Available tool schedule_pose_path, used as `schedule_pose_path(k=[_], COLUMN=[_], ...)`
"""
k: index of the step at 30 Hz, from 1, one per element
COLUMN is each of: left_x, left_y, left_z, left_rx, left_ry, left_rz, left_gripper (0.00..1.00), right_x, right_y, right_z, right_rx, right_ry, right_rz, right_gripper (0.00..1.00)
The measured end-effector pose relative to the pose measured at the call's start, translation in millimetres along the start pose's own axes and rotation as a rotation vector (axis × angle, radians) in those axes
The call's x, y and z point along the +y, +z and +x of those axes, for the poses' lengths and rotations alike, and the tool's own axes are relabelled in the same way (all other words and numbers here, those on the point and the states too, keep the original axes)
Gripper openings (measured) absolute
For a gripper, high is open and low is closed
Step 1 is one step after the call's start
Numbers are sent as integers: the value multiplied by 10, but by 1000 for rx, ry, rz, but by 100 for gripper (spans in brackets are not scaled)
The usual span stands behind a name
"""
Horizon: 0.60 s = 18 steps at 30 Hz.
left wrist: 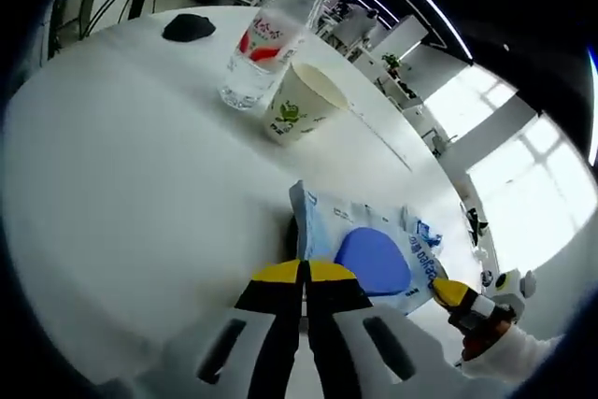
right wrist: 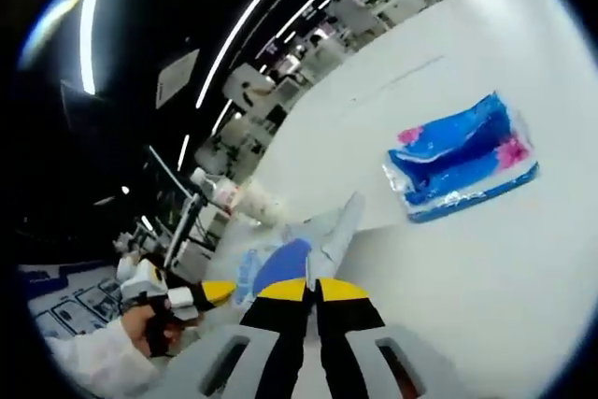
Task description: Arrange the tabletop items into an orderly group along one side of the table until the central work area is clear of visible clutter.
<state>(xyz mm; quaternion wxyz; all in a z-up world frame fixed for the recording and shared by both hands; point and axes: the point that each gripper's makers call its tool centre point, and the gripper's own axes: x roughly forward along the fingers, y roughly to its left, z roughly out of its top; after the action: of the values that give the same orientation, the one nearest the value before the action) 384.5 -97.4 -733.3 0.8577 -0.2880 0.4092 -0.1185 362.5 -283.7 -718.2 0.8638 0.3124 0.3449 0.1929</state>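
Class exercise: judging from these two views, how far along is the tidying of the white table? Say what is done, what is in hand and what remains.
Done: the water bottle and paper cup already stand side by side. In hand: both hand-held grippers, left and right, are shut on the pale blue tissue pack, seemingly carrying it together. Left: the bright blue packet lies alone on open table, and a dark object sits apart near the far edge.

Bright daylight floods in from the windows beyond the white table, blowing them out to near white, and long ceiling light strips streak as curved lines above the table in the right gripper view. The tabletop glares evenly, with only a soft shadow just beside the water bottle. Fisheye bending warps everything far from the table, and both views look slightly soft.
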Motion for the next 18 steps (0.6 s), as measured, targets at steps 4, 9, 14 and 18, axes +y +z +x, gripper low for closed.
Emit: schedule_pose_path(k=[4,9,14,18], left_x=[-1,54,57,-7], left_y=[1,3,-77,-165], left_z=[-7,-50,-115,-127], left_rx=[-24,-63,-80,-62], left_ry=[-9,-10,-40,-57], left_rz=[40,34,0,6], left_gripper=[0,14,33,31], right_x=[-36,-9,-33,-177], right_y=[-71,-97,-100,-135], right_z=[16,36,-12,-23], right_rx=[40,54,59,64], right_ry=[-25,-20,-28,-54], right_rz=[-136,-101,-116,-33], right_gripper=[3,32,52,48])
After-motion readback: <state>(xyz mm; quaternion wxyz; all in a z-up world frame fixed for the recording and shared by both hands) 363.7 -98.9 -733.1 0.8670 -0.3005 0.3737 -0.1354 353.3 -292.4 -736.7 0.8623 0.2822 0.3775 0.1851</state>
